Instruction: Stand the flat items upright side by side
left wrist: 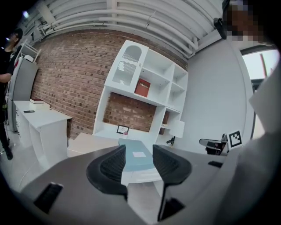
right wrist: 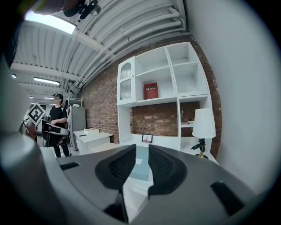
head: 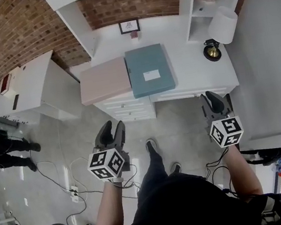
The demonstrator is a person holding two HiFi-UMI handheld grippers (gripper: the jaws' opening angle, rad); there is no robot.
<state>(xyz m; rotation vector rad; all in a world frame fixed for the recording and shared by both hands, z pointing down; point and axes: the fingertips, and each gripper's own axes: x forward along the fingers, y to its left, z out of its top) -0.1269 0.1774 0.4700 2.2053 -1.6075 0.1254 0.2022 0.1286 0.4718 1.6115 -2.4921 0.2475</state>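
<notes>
Rough red brick wall (head: pixel 0 36); smooth matt white desk (head: pixel 192 71); matt teal box (head: pixel 148 62); matt pink box (head: pixel 104 80).

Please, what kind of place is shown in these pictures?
Probably a home-office corner staged inside a studio or lab: a white desk with shelves against a brick wall, a table lamp, and exposed ceiling pipes above.

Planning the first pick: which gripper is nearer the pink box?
Left. The left gripper hangs in front of the pink box, short of the desk edge; the right gripper is past the teal box, near the desk's right corner.
</notes>
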